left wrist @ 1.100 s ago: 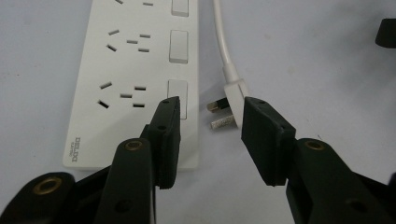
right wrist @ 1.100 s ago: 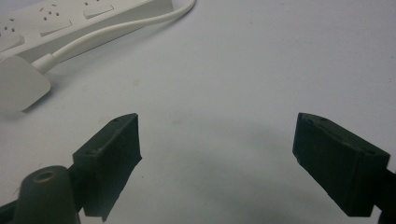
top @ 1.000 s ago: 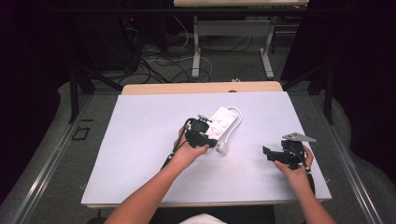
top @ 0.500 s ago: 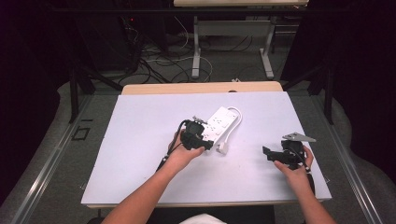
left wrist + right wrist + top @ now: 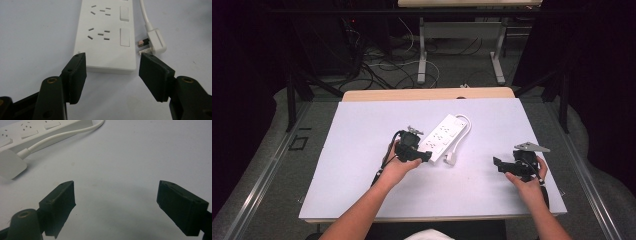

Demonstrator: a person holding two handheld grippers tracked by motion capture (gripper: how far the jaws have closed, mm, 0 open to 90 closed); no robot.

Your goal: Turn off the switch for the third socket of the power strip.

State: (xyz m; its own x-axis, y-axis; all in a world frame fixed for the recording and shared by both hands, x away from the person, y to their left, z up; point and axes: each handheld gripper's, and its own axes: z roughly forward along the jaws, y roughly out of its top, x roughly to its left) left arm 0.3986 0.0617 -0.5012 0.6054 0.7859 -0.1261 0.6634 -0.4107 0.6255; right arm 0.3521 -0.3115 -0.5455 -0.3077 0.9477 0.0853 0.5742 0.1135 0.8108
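Two hand-held grippers sit over a white counter [image 5: 362, 150] that carries a white power strip [image 5: 443, 136]. The power strip lies at a slant near the counter's middle, its white cable [image 5: 466, 125] looping round its far end and coming back along its side to a white plug [image 5: 451, 159] lying just beside its near end. The left gripper [image 5: 424, 156] is at the near end of the power strip, its jaws spread apart; in the left gripper view the jaws stand wide on either side of that end [image 5: 105, 60], not closed on it, with the plug [image 5: 156, 42] showing metal prongs just beside the strip's corner. The right gripper [image 5: 498, 164] is held well apart from the power strip, toward the counter's right edge, with its jaws also wide apart and nothing between them but bare counter [image 5: 140, 157]; the right gripper view has the power strip [image 5: 37, 128] and plug [image 5: 11, 165] off at its upper left.
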